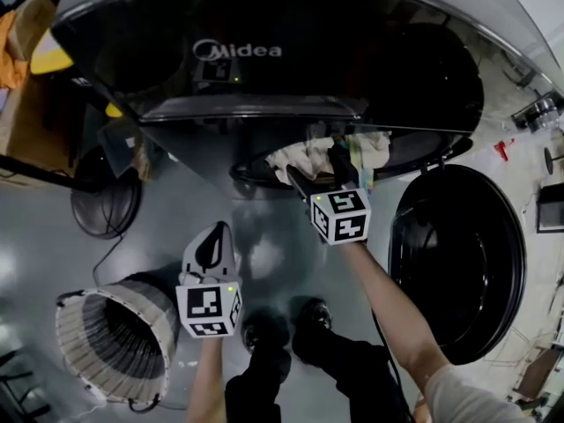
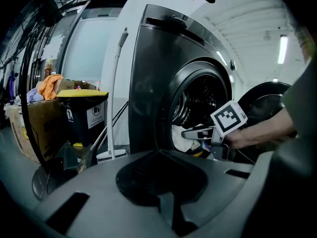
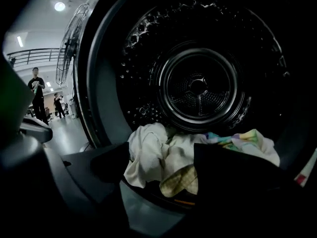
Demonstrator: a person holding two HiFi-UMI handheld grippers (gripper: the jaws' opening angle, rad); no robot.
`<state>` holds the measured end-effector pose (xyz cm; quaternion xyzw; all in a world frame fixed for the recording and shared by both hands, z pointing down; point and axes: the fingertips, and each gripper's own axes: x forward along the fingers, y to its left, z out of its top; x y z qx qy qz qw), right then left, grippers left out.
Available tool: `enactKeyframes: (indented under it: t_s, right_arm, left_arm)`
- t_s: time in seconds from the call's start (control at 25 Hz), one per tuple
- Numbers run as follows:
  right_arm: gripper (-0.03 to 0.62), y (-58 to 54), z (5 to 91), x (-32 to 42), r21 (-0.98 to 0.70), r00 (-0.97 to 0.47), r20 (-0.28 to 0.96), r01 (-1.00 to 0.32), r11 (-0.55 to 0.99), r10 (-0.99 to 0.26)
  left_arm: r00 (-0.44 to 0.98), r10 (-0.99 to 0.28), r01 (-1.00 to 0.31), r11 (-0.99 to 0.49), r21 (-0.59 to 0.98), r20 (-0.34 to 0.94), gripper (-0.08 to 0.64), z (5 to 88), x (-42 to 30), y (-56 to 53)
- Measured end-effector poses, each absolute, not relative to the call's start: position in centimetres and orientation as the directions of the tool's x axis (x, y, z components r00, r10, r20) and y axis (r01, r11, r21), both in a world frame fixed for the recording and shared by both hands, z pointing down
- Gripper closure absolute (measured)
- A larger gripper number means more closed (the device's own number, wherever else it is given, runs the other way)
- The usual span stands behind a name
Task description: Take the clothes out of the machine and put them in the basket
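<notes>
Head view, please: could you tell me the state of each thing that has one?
machine door, swung open
clothes, heaped at the mouth of the drum
basket, upright, no clothes seen inside
left claw, shut, empty
right claw, open at the clothes

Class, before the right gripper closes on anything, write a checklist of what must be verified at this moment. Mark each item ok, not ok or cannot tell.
1. Door swung clear of the opening: ok.
2. Clothes within reach: ok, heaped at the front lip of the drum.
3. Right gripper ready to pinch: ok, its jaws stand apart with clothes between them, not yet pressed.
4. Left gripper out of the way: ok, shut, empty and held away from the opening.
5. Basket ready: ok, it stands open on the person's left.
6. Clothes free of snags deeper inside: cannot tell.
</notes>
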<state>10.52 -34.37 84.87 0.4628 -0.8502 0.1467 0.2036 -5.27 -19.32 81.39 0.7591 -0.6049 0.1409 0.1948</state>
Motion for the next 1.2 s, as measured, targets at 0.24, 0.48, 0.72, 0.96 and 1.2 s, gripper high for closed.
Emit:
enactKeyframes:
  t_s: [0.24,0.48,0.72,0.96,1.2]
  right_arm:
    - [0.189,-36.8,89.9,10.3,-0.085,-0.442,0.566,-0.871,0.484,-0.696]
    - [0.393,-36.3,90.3,10.6,0.030,-0.392,0.606,-0.858,0.513,-0.692]
    - [0.478,-35.5,88.0,10.7,0.035,-0.386,0.627,-0.853,0.520,-0.677]
    - [0.483,-33.2,82.6,11.4,0.061,-0.385,0.608,-0.849,0.524,-0.694]
    - [0.485,-30.2,75.6,11.2,0.064,-0.398,0.591,-0.844,0.533,-0.701]
  left_arm:
    - [0.237,-0.863,-0.971,-0.203,0.124,0.446,0.543,82.7,-5.4,-20.4]
    - [0.241,-0.862,-0.970,-0.205,0.129,0.445,0.543,82.8,-4.9,-20.8]
    - [0.230,-0.858,-0.973,-0.193,0.126,0.459,0.543,80.6,-5.4,-19.6]
    - [0.219,-0.851,-0.975,-0.173,0.138,0.478,0.543,76.5,-6.1,-17.8]
    - [0.219,-0.845,-0.974,-0.165,0.152,0.488,0.543,70.9,-6.4,-16.2]
